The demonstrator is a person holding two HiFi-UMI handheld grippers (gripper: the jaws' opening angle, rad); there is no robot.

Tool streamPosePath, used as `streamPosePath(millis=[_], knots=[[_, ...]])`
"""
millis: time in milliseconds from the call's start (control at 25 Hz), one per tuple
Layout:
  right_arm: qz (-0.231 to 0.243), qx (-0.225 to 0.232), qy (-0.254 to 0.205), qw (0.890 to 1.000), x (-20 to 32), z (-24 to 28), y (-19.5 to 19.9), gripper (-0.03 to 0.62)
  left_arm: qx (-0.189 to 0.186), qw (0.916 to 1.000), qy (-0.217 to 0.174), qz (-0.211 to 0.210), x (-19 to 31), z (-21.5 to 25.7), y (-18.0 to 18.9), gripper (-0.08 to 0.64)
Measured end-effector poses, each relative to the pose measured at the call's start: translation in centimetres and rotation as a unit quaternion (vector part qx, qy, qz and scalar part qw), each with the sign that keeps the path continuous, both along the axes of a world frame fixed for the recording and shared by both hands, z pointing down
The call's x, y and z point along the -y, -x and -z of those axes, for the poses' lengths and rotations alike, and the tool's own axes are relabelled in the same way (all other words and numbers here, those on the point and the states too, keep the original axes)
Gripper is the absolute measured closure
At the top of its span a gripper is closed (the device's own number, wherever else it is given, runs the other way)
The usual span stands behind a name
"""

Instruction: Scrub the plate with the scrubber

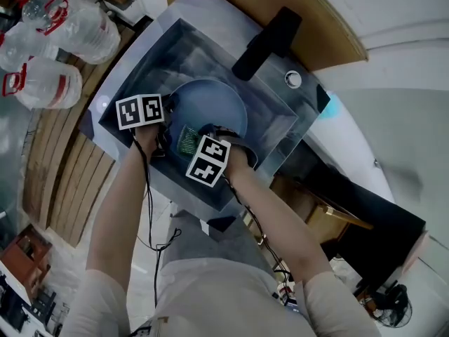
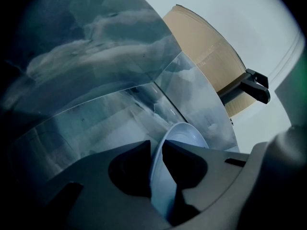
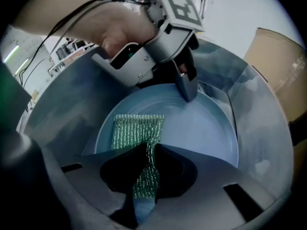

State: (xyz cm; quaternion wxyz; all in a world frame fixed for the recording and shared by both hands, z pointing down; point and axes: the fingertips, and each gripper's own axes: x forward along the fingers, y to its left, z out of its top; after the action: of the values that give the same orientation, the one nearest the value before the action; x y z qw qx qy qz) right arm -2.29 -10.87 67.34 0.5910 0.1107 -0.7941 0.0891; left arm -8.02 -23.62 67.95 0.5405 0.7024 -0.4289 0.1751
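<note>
A pale blue plate (image 1: 214, 104) lies in the steel sink (image 1: 277, 128). My left gripper (image 1: 168, 114) is shut on the plate's rim; in the left gripper view the plate (image 2: 184, 133) stands edge-on between the jaws of the left gripper (image 2: 156, 150). My right gripper (image 3: 146, 152) is shut on a green mesh scrubber (image 3: 136, 128), which lies flat on the near-left part of the plate (image 3: 201, 128). The right gripper view shows the left gripper (image 3: 189, 92) clamped on the far rim. From above, the scrubber (image 1: 188, 140) shows between the two marker cubes.
A black faucet (image 1: 266, 41) reaches over the sink's far side, beside a round metal fitting (image 1: 293, 80). The sink walls (image 3: 259, 128) rise close around the plate. Large water bottles (image 1: 49, 48) stand at the upper left. A brown board (image 2: 206, 47) lies behind the sink.
</note>
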Motion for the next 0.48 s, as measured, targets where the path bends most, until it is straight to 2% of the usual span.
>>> streamPosePath(millis=[120,240,360,480], knots=[[-0.050,0.054,-0.017,0.997,1.3,0.3,0.4,0.503,-0.001,1.0000,0.002,0.004,0.0,-0.1,0.0,0.471],[-0.144,0.078,-0.044,0.985,3.5,0.6,-0.8,0.500,0.019,0.9996,-0.003,0.021,-0.1,0.4,0.4,0.456],[-0.213,0.064,-0.094,0.970,5.9,1.2,-2.9,0.502,0.065,0.9970,-0.021,0.036,-0.2,1.5,1.1,0.456],[-0.236,0.045,-0.133,0.962,6.9,2.5,-5.0,0.502,0.091,0.9940,-0.044,0.040,-0.3,2.7,1.0,0.454]])
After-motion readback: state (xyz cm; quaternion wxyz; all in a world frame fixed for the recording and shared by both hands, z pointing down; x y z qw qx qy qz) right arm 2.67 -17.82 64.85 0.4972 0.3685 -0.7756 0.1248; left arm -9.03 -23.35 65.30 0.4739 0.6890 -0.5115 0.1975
